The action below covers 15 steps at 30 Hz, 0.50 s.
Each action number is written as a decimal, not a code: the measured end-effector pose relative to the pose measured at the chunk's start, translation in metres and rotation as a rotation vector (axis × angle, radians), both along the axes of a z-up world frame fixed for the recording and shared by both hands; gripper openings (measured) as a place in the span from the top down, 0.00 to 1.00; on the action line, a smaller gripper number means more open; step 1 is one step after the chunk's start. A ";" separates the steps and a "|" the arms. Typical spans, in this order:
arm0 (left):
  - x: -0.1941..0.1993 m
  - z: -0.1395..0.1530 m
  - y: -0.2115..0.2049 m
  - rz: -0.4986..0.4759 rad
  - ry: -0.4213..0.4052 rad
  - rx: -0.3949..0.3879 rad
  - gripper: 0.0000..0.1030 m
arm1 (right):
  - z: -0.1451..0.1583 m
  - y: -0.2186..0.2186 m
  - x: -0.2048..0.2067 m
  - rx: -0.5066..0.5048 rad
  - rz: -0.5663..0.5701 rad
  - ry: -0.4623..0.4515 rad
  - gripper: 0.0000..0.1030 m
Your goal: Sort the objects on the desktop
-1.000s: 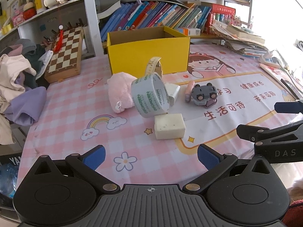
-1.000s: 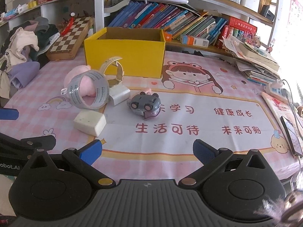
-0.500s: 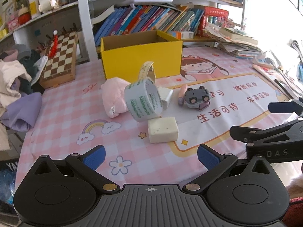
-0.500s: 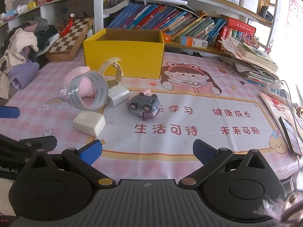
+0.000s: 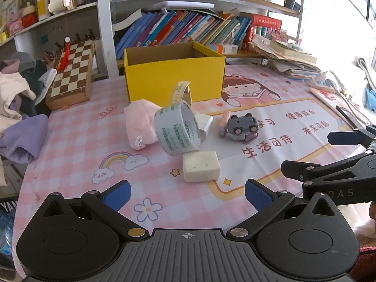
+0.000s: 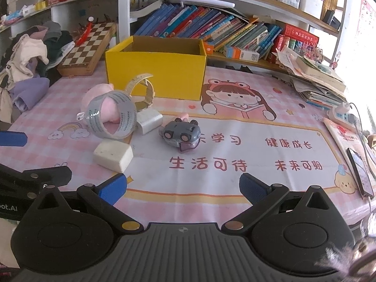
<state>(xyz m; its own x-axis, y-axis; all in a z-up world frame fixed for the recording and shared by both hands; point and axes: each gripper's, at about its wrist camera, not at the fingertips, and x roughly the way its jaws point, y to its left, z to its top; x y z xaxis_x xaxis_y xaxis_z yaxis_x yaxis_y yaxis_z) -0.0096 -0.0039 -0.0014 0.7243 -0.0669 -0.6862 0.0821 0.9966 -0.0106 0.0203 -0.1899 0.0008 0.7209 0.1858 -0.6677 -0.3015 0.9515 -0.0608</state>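
Left-wrist view, L to R: pink plush toy [image 5: 141, 127] mid-left, clear packing-tape roll [image 5: 177, 129] leaning on it, cream foam block [image 5: 201, 166] just below, grey toy car [image 5: 242, 129] center-right. Open yellow cardboard box [image 5: 174, 75] upper center, prob. the sort bin. Left gripper [image 5: 186, 191] and right gripper [image 6: 182, 185] both w/ fingers apart, empty, low in frame, nothing touched yet.

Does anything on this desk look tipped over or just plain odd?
Yes. The small grey toy car lies upside down, wheels up, on the pink cartoon desk mat. The clear packing tape roll stands tilted on its edge, propped among the other things rather than lying flat.
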 end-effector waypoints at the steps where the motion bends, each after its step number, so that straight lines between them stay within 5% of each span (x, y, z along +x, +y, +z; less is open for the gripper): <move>1: 0.001 0.000 0.000 -0.001 0.002 0.000 0.00 | 0.000 0.000 0.001 -0.001 -0.001 0.002 0.00; 15: 0.013 -0.005 0.004 -0.002 0.026 -0.020 0.00 | -0.005 0.007 0.016 -0.019 0.016 0.030 0.00</move>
